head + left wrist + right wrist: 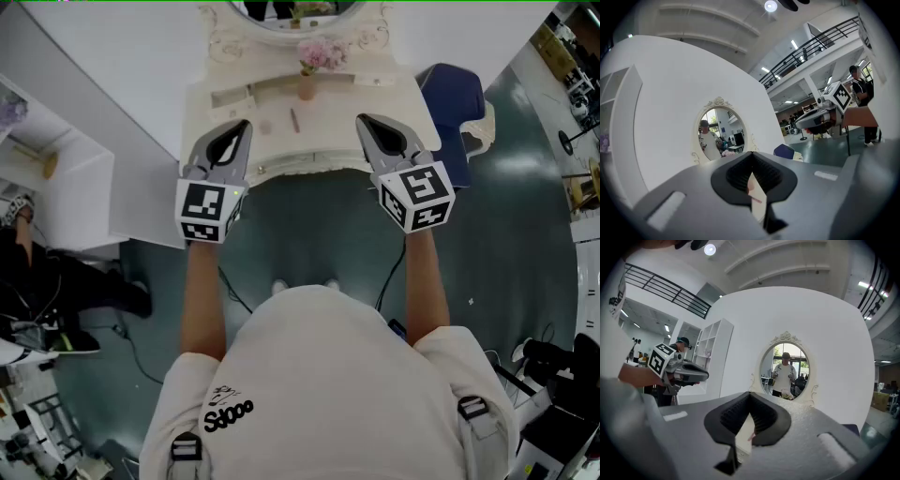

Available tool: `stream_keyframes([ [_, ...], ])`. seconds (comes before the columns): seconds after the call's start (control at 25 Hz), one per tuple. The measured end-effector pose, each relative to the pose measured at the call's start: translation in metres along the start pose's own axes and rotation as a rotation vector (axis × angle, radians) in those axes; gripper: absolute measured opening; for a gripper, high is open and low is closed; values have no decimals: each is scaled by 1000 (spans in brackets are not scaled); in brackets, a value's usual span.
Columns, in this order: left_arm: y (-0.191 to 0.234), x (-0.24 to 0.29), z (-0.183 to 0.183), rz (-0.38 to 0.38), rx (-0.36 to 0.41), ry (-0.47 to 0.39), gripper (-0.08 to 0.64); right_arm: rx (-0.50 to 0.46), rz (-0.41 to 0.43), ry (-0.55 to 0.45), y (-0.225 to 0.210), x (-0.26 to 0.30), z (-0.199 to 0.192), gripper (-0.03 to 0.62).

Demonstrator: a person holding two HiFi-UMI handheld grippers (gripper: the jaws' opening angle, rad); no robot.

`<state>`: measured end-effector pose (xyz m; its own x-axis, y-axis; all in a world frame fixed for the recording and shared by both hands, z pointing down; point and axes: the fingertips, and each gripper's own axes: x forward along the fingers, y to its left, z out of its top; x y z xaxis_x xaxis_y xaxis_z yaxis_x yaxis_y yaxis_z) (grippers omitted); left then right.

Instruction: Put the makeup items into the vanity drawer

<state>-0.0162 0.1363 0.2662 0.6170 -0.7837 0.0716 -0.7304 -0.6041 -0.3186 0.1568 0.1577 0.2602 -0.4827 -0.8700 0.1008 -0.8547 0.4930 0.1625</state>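
Observation:
A cream vanity (398, 103) with an oval mirror (292, 19) stands ahead of me. On its top lies a thin brown makeup stick (293, 119), in front of a pink vase (307, 89) of flowers. My left gripper (245, 125) hovers over the vanity's front left part, shut and empty. My right gripper (362, 120) hangs over the front right part, also shut and empty. In the left gripper view the closed left gripper (751, 155) points at the mirror (717, 131). The right gripper view shows the closed right gripper (750, 394) below the mirror (785, 369). No drawer shows open.
A blue chair (453, 94) stands right of the vanity. A white shelf unit (56, 187) is at the left, with a seated person's legs (66, 291) beside it. Cables trail on the dark green floor (506, 272).

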Motion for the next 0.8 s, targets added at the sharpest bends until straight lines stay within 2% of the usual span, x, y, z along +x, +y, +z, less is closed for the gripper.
stream_keyframes([
  [0.12, -2, 3, -1, -4, -49, -13, 17, -9, 18, -5, -6, 3, -2, 2],
  [0.32, -11, 8, -5, -4, -192, -47, 17, 28, 73, -39, -17, -5, -10, 3],
  [0.48, -20, 12, -13, 30, -201, -23, 17, 76, 130, -64, -24, -8, -21, 3],
  [0.6, -23, 19, -24, 38, -221, -6, 17, 60, 144, -47, -27, -1, -34, 3],
  [0.8, -5, 40, -35, 51, -189, 13, 17, 54, 168, -34, -34, 31, -40, 3],
])
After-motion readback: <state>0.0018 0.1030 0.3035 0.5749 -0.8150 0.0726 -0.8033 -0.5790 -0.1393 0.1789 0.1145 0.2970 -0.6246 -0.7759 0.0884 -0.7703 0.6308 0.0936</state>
